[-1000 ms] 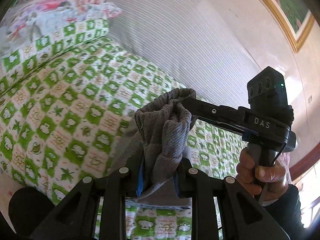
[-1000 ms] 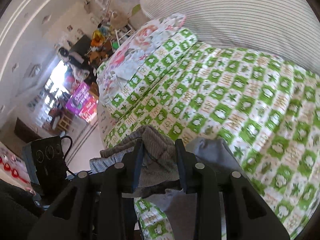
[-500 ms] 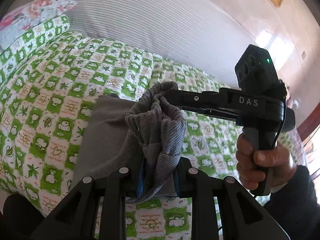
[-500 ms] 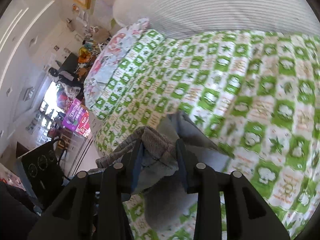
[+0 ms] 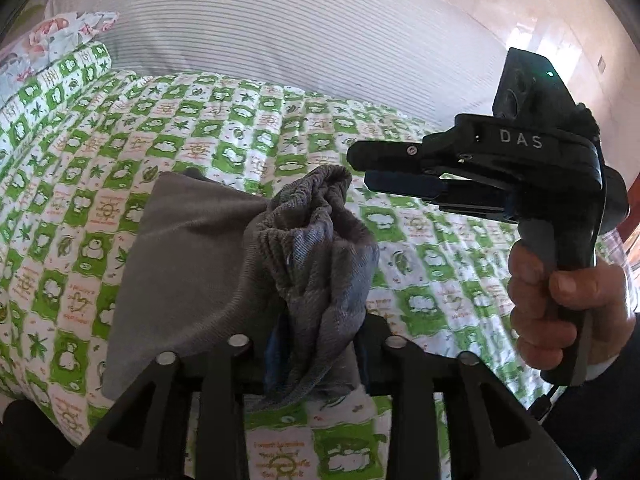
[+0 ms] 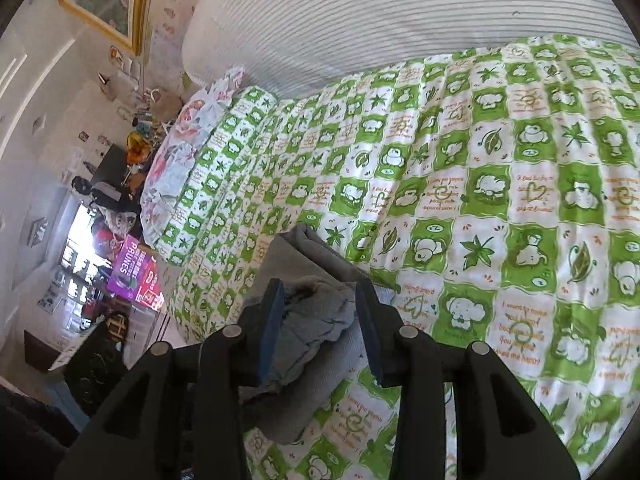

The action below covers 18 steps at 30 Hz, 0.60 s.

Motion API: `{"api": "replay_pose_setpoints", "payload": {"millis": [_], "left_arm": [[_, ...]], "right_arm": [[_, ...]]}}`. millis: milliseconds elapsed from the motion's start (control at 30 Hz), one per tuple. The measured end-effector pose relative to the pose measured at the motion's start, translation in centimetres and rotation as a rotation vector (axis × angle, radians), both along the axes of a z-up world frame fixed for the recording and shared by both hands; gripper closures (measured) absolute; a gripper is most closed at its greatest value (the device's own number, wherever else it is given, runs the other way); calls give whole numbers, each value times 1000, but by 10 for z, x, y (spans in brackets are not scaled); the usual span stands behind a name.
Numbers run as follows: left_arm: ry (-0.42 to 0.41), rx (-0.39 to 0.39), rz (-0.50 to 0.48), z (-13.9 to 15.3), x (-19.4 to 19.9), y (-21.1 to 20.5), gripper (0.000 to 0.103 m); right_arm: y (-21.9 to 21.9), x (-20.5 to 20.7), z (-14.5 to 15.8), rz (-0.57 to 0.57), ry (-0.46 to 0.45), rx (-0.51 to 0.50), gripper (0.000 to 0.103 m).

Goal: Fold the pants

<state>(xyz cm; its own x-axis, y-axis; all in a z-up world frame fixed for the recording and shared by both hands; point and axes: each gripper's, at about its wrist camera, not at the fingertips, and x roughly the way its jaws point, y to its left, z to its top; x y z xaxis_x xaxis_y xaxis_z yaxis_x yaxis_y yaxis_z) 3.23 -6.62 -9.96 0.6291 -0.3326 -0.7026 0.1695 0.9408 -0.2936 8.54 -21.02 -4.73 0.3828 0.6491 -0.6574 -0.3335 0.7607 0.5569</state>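
Released by right gripper (image 6: pixel 320 330) since half a second ago — jaws now spread, clear of pants (image 5: pixel 312 264); left gripper (image 5: pixel 316 356) clamped on bunched waistband over quilt (image 5: pixel 420 280).

Daylight fills both of my views, bright and even on the green checked bedspread (image 5: pixel 240 128), and the glossy wall (image 5: pixel 532 16) in my left wrist view glares almost white, while a window (image 6: pixel 80 240) at the left edge of my right wrist view is blown out. The fisheye bends the striped headboard (image 6: pixel 400 12) into curves and leaves black corners around each picture. My own dark fingers (image 6: pixel 272 320) sit in shade at the bottom, slightly soft, and the gray pants (image 5: pixel 192 260) throw only a thin, faint shadow on the bedspread.
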Motion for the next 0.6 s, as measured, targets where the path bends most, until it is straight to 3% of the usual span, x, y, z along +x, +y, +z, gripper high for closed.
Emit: {"api": "replay_pose_setpoints", "payload": {"millis": [100,333,600], "left_arm": [[-3,-28,-29,5,-6,-2,57],[29,-122,-55,19,-17,17,56],[4,-153,48,34,-26,71,53]], "right_arm": [[-4,-6,8,-23,-22,-2,63],[0,-21,29,-30,-68,9,63],[40,-42,39,55,-93,11,63]]}}
